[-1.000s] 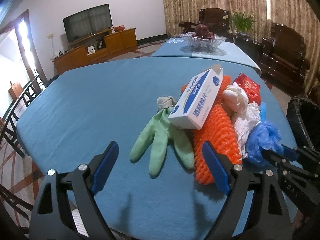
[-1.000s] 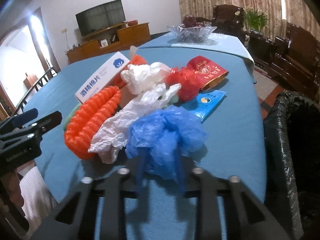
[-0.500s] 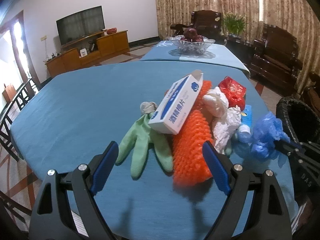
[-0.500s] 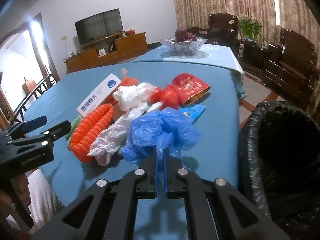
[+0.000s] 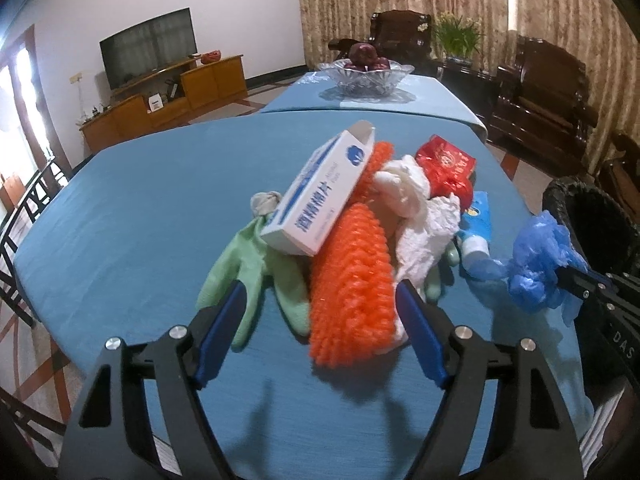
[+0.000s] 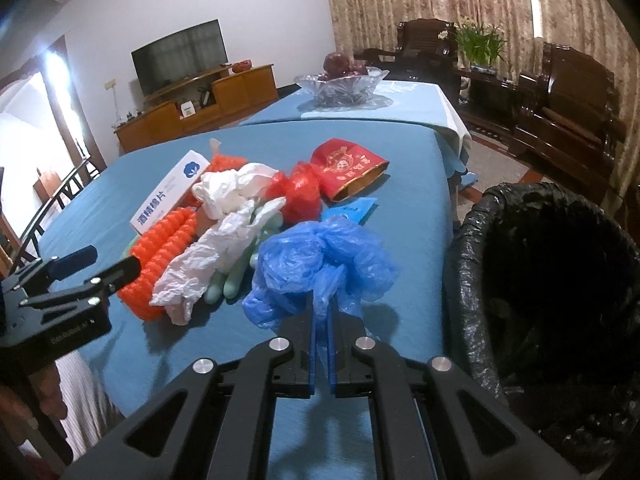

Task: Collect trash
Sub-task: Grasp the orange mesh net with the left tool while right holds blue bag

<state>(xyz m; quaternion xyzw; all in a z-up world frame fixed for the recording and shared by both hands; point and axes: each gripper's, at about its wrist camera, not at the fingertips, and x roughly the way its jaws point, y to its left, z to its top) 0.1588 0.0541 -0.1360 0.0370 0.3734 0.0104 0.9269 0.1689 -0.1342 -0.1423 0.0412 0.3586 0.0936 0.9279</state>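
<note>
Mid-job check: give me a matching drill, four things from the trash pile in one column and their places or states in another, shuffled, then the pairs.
Things:
1. blue plastic bag
2. white and blue box
3. orange foam net
4. red packet

Places or states:
A. lies flat on the blue table, on the pile's far side
B. pinched in the shut right hand-held gripper, beside the black-lined bin
C. leans tilted on top of the pile
D. lies in front of the left hand-held gripper, whose jaws are closing

Pairs: 1-B, 2-C, 3-D, 4-A
</note>
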